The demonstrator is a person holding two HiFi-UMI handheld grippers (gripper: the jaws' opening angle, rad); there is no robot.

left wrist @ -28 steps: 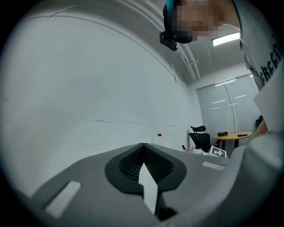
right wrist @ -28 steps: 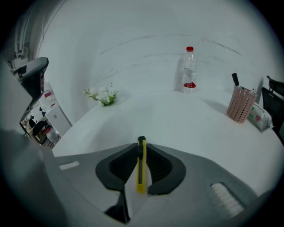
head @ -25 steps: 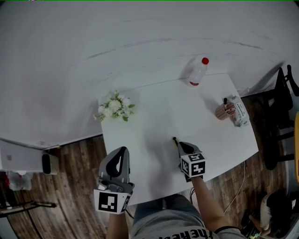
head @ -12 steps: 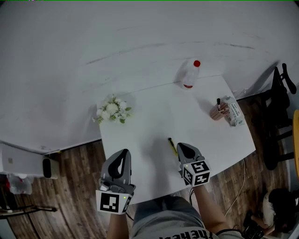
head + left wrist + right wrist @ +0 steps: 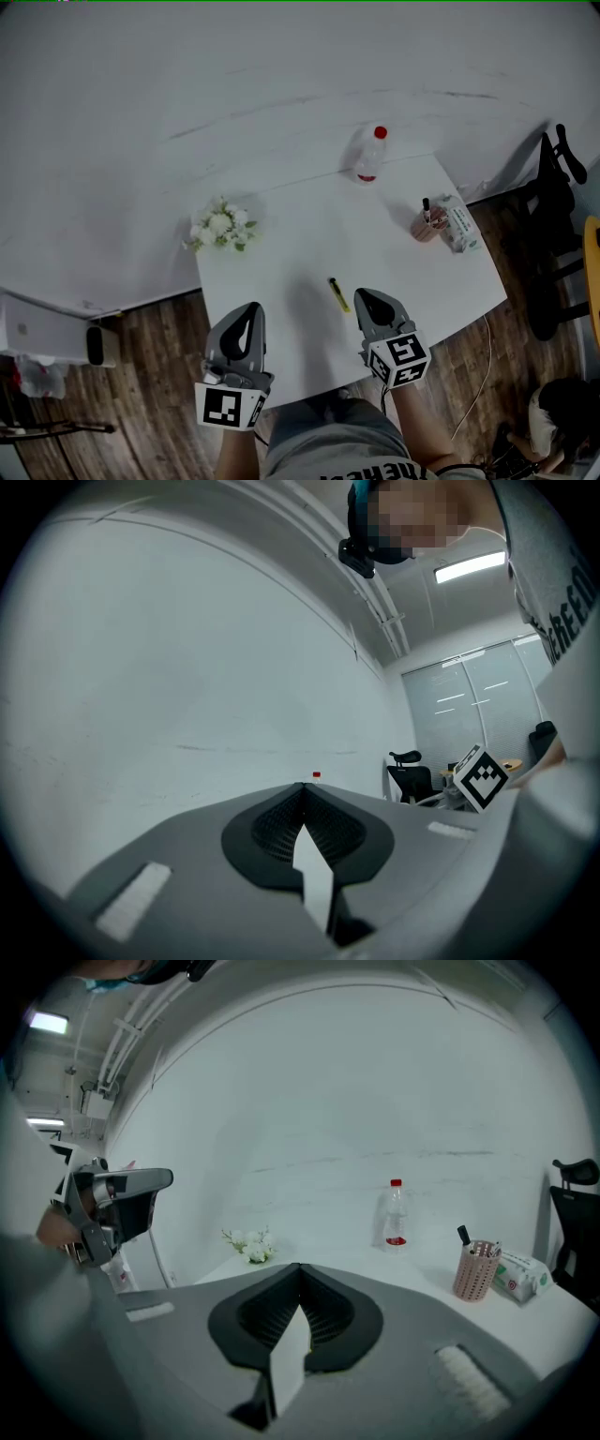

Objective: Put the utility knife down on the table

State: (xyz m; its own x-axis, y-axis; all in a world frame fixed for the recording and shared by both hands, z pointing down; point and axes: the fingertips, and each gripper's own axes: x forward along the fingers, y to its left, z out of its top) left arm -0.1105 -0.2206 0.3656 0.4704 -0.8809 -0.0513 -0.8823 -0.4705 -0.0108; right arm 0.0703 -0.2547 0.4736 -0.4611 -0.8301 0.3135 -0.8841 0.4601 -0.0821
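Utility knife (image 5: 337, 294): flat on worktop (image 5: 281, 262), just left of right tool (image 5: 369, 298), not touching. Long axis runs from near edge, dark end farthest. Bare worktop all round. Right tool and left tool (image 5: 250, 313): jaws together, empty.
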